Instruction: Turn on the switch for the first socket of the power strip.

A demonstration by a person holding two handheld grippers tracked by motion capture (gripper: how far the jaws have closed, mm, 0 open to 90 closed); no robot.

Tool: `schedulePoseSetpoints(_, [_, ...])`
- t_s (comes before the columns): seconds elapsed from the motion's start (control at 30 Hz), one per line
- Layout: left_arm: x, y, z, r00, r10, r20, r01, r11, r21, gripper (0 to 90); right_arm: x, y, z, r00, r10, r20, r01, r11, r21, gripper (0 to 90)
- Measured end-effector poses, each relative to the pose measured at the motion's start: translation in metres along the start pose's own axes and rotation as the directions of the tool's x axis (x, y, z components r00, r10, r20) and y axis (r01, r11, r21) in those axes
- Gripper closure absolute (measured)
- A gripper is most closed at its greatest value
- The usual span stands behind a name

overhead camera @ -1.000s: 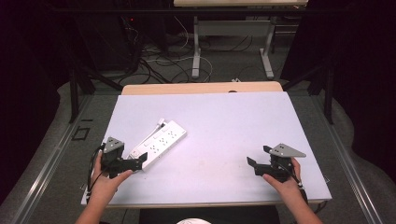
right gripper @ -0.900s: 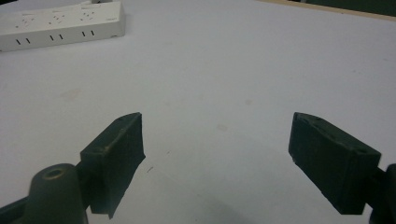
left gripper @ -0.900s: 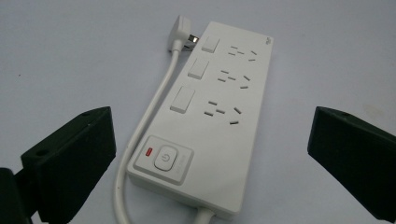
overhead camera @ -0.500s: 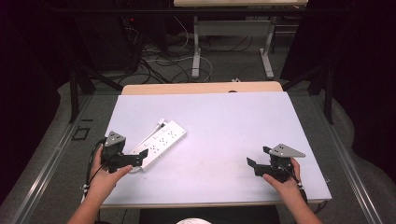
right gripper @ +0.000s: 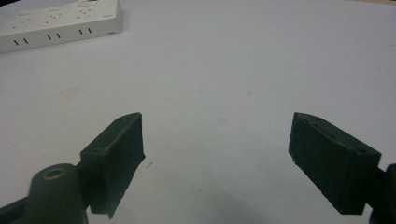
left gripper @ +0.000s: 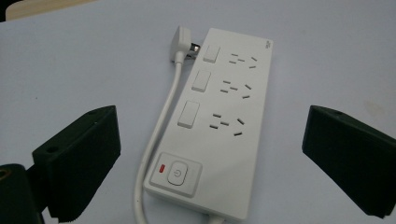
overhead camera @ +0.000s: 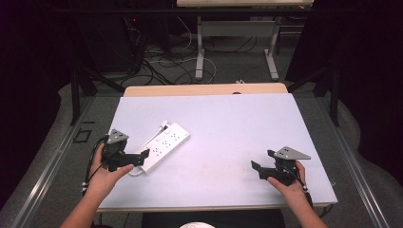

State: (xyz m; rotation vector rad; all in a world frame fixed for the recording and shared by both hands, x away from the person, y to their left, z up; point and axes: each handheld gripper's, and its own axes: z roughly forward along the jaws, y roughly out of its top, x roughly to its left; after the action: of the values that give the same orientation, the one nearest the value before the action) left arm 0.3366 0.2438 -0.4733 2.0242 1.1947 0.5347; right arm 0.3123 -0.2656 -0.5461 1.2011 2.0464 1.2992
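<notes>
left hand-held gripper [left gripper: 210, 158] hovers with its jaws spread wide on either side of the near end of the white power strip [left gripper: 219, 126], not touching it (its cord [left gripper: 161, 130] runs along one side). the strip lies flat on the counter [overhead camera: 228, 123], left of centre. right hand-held gripper [right gripper: 215, 158] gapes too, over bare counter, well apart.

Power strip [left gripper: 224, 126]: white plastic, smooth, slight sheen; its cord [left gripper: 161, 121] looks rubbery, smooth. Left gripper [left gripper: 210, 158] jaws: black matt plastic, faintly grainy, ridged at one edge. Table [overhead camera: 228, 118]: pale matt top, lightly scuffed; wood-look far edge.
</notes>
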Motion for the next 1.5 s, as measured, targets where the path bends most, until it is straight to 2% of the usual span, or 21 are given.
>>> schedulePoseSetpoints(0.03, [0.0,0.001,0.0,1.0,-0.009,-0.001,0.008,1.0,-0.002,4.6,0.0,0.0,0.0,1.0,0.0,0.0,0.0,1.0,0.0,17.4])
schedulePoseSetpoints(0.07, [0.001,0.002,-0.001,1.0,0.002,0.0,-0.002,1.0,0.005,5.1,-0.001,0.0,0.0,1.0,-0.001,0.003,0.001,1.0,-0.001,17.4])
schedulePoseSetpoints(0.23, [0.003,0.004,0.0,1.0,-0.001,-0.003,0.001,0.9999,0.011,6.1,-0.002,-0.001,0.0,0.9999,-0.011,0.0,0.011,1.0,-0.002,17.4])
schedulePoseSetpoints(0.37, [0.005,0.007,0.0,1.0,0.002,0.002,-0.002,0.9997,0.025,7.5,-0.001,-0.001,0.0,1.0,0.005,-0.002,-0.005,1.0,0.001,17.4])
schedulePoseSetpoints(0.43, [0.004,0.008,0.0,0.9999,-0.014,0.007,0.014,0.9995,0.027,10.4,-0.002,-0.001,0.001,1.0,0.006,-0.002,-0.006,1.0,0.004,17.3])
schedulePoseSetpoints(0.47, [0.005,0.009,-0.001,0.9999,-0.007,0.012,0.006,0.9991,0.041,11.8,-0.001,-0.001,0.0,0.9999,0.011,0.0,-0.011,1.0,0.007,17.4])
schedulePoseSetpoints(0.53, [0.005,0.01,0.001,0.9997,-0.021,0.013,0.02,0.9995,0.026,14.5,-0.001,-0.001,0.0,0.9999,0.012,0.001,-0.012,1.0,0.009,17.4])
schedulePoseSetpoints(0.6, [0.006,0.012,0.0,0.9998,-0.014,0.016,0.013,0.9992,0.038,15.8,-0.001,-0.001,0.0,0.9999,0.013,0.002,-0.013,1.0,0.01,17.4])
schedulePoseSetpoints(0.67, [0.006,0.013,0.002,0.9992,-0.035,0.018,0.035,0.9989,0.03,16.0,-0.002,-0.001,0.0,1.0,0.008,0.0,-0.008,1.0,0.01,17.3])
schedulePoseSetpoints(0.7, [0.007,0.014,0.001,0.9995,-0.029,0.016,0.028,0.9986,0.045,16.0,-0.001,-0.001,0.0,0.9999,0.012,0.0,-0.012,1.0,0.008,17.4])
schedulePoseSetpoints(0.73, [0.007,0.015,0.003,0.9985,-0.047,0.027,0.046,0.9981,0.04,16.0,-0.001,-0.001,0.001,0.9999,0.015,0.003,-0.015,1.0,0.005,17.4])
schedulePoseSetpoints(0.77, [0.008,0.016,0.003,0.9991,-0.036,0.024,0.035,0.998,0.053,16.1,-0.001,-0.001,0.001,0.9999,0.015,0.0,-0.015,1.0,0.002,17.4])
schedulePoseSetpoints(0.8, [0.008,0.017,0.004,0.9985,-0.049,0.026,0.047,0.9975,0.053,16.1,-0.001,-0.001,0.001,0.9999,0.016,0.0,-0.016,1.0,0.002,17.4])
schedulePoseSetpoints(0.83, [0.009,0.019,0.004,0.9985,-0.045,0.032,0.042,0.9967,0.069,16.2,-0.002,-0.001,0.001,0.9999,0.017,-0.004,-0.017,1.0,0.004,17.4])
schedulePoseSetpoints(1.0, [0.011,0.022,0.006,0.9983,-0.05,0.03,0.048,0.9958,0.079,17.0,-0.002,-0.002,0.001,0.9997,0.022,-0.005,-0.022,1.0,0.006,17.4])
schedulePoseSetpoints(1.03, [0.012,0.024,0.007,0.9988,-0.039,0.03,0.037,0.996,0.081,17.5,-0.003,-0.002,0.001,0.9998,0.021,-0.007,-0.021,1.0,0.005,17.4])
schedulePoseSetpoints(1.17, [0.015,0.027,0.008,0.9983,-0.049,0.032,0.046,0.9944,0.095,18.9,-0.003,-0.002,0.001,0.9997,0.025,-0.006,-0.025,1.0,0.005,17.4])
schedulePoseSetpoints(1.23, [0.015,0.028,0.009,0.9972,-0.068,0.032,0.064,0.9924,0.105,20.0,-0.003,-0.002,0.001,0.9997,0.025,-0.007,-0.025,1.0,0.005,17.4])
schedulePoseSetpoints(1.27, [0.016,0.029,0.009,0.9977,-0.059,0.033,0.055,0.9922,0.112,20.8,-0.003,-0.002,0.001,0.9996,0.026,-0.007,-0.026,1.0,0.005,17.4])
schedulePoseSetpoints(1.37, [0.02,0.031,0.011,0.9978,-0.062,0.023,0.058,0.9896,0.132,22.7,-0.003,-0.002,0.001,0.9996,0.028,-0.009,-0.028,1.0,0.007,17.4])
schedulePoseSetpoints(1.5, [0.023,0.032,0.015,0.9961,-0.08,0.035,0.075,0.9869,0.143,23.6,-0.003,-0.002,0.001,0.9995,0.03,-0.011,-0.03,1.0,0.009,17.3])
